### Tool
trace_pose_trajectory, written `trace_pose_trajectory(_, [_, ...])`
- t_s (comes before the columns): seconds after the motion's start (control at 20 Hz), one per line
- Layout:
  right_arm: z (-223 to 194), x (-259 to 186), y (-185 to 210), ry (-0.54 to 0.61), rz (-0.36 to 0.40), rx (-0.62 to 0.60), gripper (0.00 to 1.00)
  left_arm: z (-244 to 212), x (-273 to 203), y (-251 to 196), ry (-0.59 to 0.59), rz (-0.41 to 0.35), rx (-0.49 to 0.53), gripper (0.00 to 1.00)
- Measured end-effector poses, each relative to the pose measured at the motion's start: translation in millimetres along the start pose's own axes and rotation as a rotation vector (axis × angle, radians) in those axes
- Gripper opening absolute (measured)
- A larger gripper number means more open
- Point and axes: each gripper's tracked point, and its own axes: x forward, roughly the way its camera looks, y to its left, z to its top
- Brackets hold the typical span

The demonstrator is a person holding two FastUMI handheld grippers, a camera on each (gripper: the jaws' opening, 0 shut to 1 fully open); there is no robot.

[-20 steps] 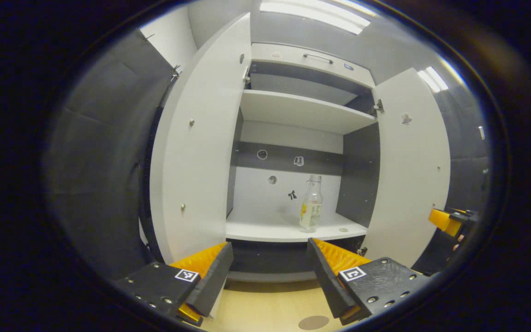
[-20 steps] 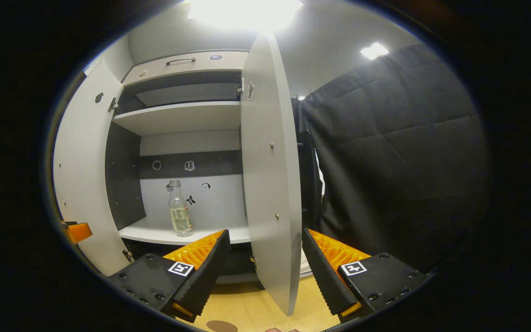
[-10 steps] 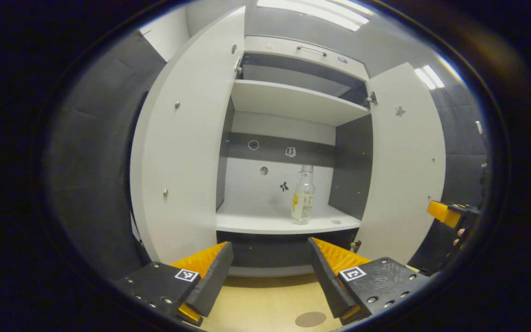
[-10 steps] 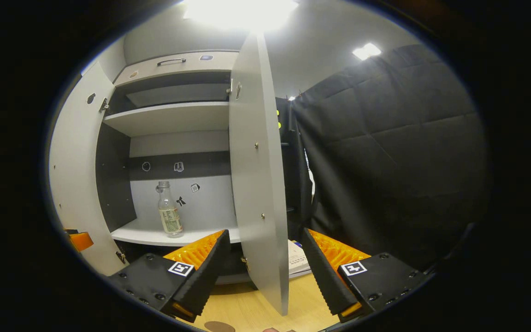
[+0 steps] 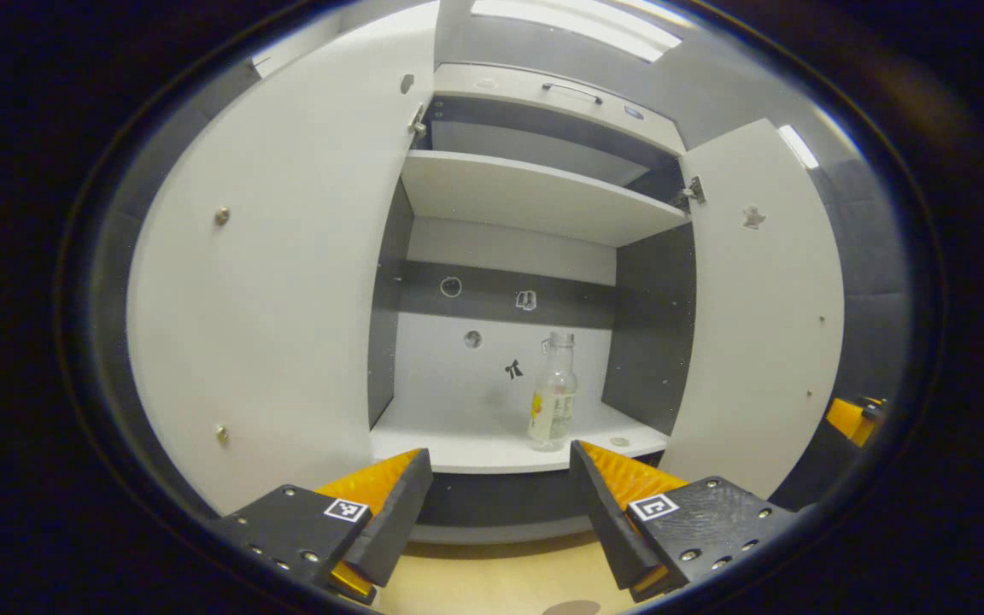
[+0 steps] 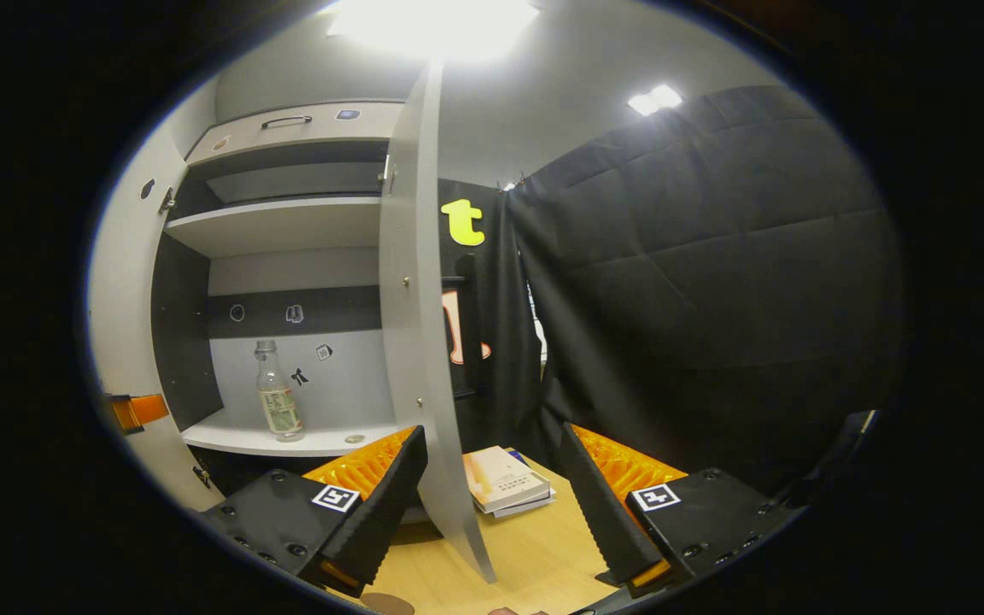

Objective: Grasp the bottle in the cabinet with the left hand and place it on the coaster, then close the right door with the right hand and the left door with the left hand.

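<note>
In the left gripper view, the left gripper point(image 5: 499, 504) hangs in front of the open cabinet with its fingers apart and nothing between them. The bottle point(image 5: 553, 395) stands upright on the lower shelf point(image 5: 458, 444), toward the right side of the compartment, well apart from the fingers. The left door point(image 5: 270, 290) swings wide at one side and the right door point(image 5: 757, 316) at the other. At the bottom edge a sliver of the coaster point(image 5: 571, 608) lies on the wooden surface point(image 5: 492, 581).

In the right gripper view, the right gripper point(image 6: 492, 500) also has its fingers spread and empty. The right door point(image 6: 419, 342) stands edge-on just ahead, between the fingers' line of sight and the cabinet. The bottle point(image 6: 274, 395) shows on the shelf beyond it. A stack of books point(image 6: 505, 491) rests on the surface near the door's lower corner.

The bottle looks like clear, rigid plastic or glass, nearly empty, so probably light and easy to tip. Its smooth wall may be slippery. The labelled body, around mid-height, seems the surest place to close on, rather than the narrow neck.
</note>
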Motion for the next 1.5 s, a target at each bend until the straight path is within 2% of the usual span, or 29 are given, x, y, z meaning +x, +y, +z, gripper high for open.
trace_pose_trajectory(0.4, [-4.5,-7.0,-65.7,0.017,-0.162,0.006,1.0,43.2,99.8,-34.7,-0.058,-0.143,0.037,0.94])
trace_pose_trajectory(0.45, [-5.9,-7.5,-74.2,0.018,-0.183,0.006,0.96,46.0,110.9,-39.3,-0.055,-0.159,0.032,0.94])
trace_pose_trajectory(0.55, [-5.0,-8.8,-89.4,0.014,-0.218,0.004,1.0,51.9,134.7,-45.3,-0.06,-0.178,0.023,0.94])
trace_pose_trajectory(0.9, [3.0,-7.3,-127.1,-0.029,-0.3,0.029,1.0,35.2,211.3,-64.0,0.01,-0.212,0.027,0.94])
trace_pose_trajectory(0.95, [1.7,-5.7,-131.6,-0.028,-0.312,0.026,0.96,32.2,218.4,-67.5,0.017,-0.204,0.038,0.94])
trace_pose_trajectory(1.0, [0.6,-3.1,-135.9,-0.023,-0.321,0.022,1.0,28.8,221.0,-71.5,0.024,-0.2,0.045,0.89])
trace_pose_trajectory(1.15, [-0.7,6.8,-146.5,-0.018,-0.343,0.018,1.0,26.0,228.9,-83.0,0.041,-0.217,0.036,0.88])
trace_pose_trajectory(1.2, [0.6,11.2,-148.3,-0.018,-0.345,0.018,0.99,23.4,231.5,-82.7,0.046,-0.226,0.019,1.0])
trace_pose_trajectory(1.25, [0.4,16.1,-149.9,-0.019,-0.343,0.018,0.99,21.7,234.7,-83.7,0.052,-0.232,0.009,0.92])
trace_pose_trajectory(1.3, [2.3,21.4,-149.7,-0.022,-0.336,0.018,0.96,20.0,239.2,-84.8,0.056,-0.235,0.012,1.0])
trace_pose_trajectory(1.35, [3.1,25.9,-148.3,-0.027,-0.325,0.022,0.99,22.8,243.0,-84.5,0.048,-0.22,0.022,0.99])
trace_pose_trajectory(1.4, [5.2,30.7,-146.0,-0.03,-0.316,0.027,1.0,27.0,245.1,-81.9,0.04,-0.199,0.032,0.75])
trace_pose_trajectory(1.45, [5.0,36.3,-144.4,-0.029,-0.306,0.03,1.0,27.3,245.5,-86.3,0.044,-0.212,0.035,0.51])
trace_pose_trajectory(1.5, [4.3,40.6,-142.2,-0.027,-0.295,0.029,0.97,28.0,245.1,-87.1,0.045,-0.21,0.038,0.38])
